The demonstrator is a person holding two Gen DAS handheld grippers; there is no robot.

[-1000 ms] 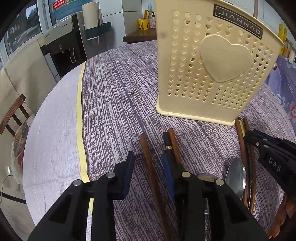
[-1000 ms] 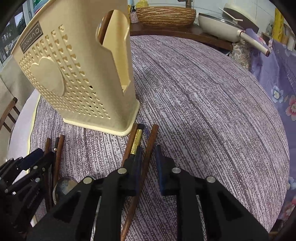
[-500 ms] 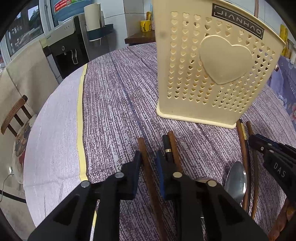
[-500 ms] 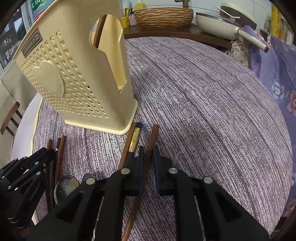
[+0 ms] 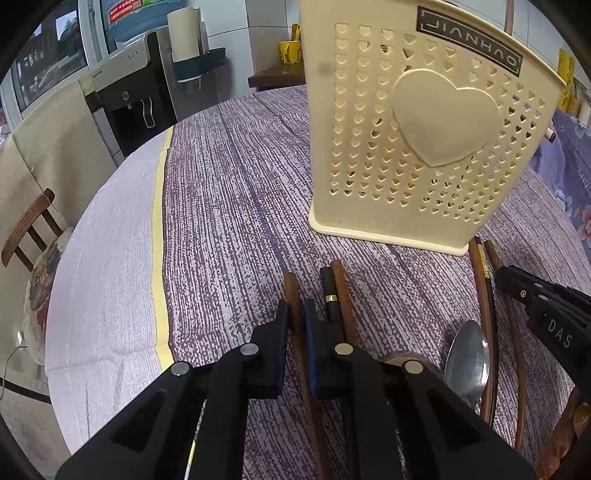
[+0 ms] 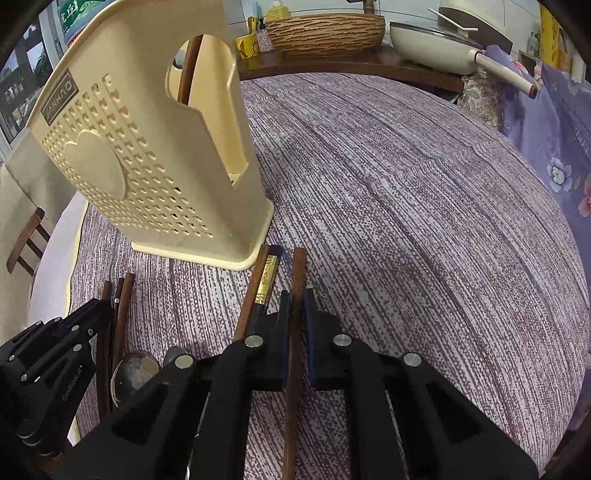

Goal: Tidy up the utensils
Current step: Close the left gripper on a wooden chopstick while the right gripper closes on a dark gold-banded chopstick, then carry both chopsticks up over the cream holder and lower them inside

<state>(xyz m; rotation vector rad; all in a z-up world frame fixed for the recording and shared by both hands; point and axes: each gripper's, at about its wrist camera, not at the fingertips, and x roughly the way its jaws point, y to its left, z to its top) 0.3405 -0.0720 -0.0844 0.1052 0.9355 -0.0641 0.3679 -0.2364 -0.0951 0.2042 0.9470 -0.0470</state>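
A cream perforated utensil holder [image 5: 421, 140] with a heart on its side stands upright on the purple tablecloth; it also shows in the right wrist view [image 6: 155, 155]. My left gripper [image 5: 297, 314] is shut on a brown wooden chopstick [image 5: 291, 291] lying on the cloth. Beside it lie a black chopstick with a gold band [image 5: 330, 295] and another brown one [image 5: 341, 291]. My right gripper [image 6: 295, 302] is shut on a brown chopstick [image 6: 298, 273]. A dark chopstick with gold lettering [image 6: 267, 275] lies left of it. A metal spoon [image 5: 467, 358] lies between the grippers.
One wooden handle [image 6: 188, 70] stands inside the holder. A yellow tape line [image 5: 158, 236] runs along the cloth's left side. A wooden chair [image 5: 26, 229] stands at the left. A counter with a woven basket [image 6: 325, 33] and a white pan [image 6: 436, 48] is behind the table.
Both grippers have closed: the left from wide open onto the leftmost brown chopstick, the right tighter onto its brown chopstick. Both sit slightly lower and nearer the holder.
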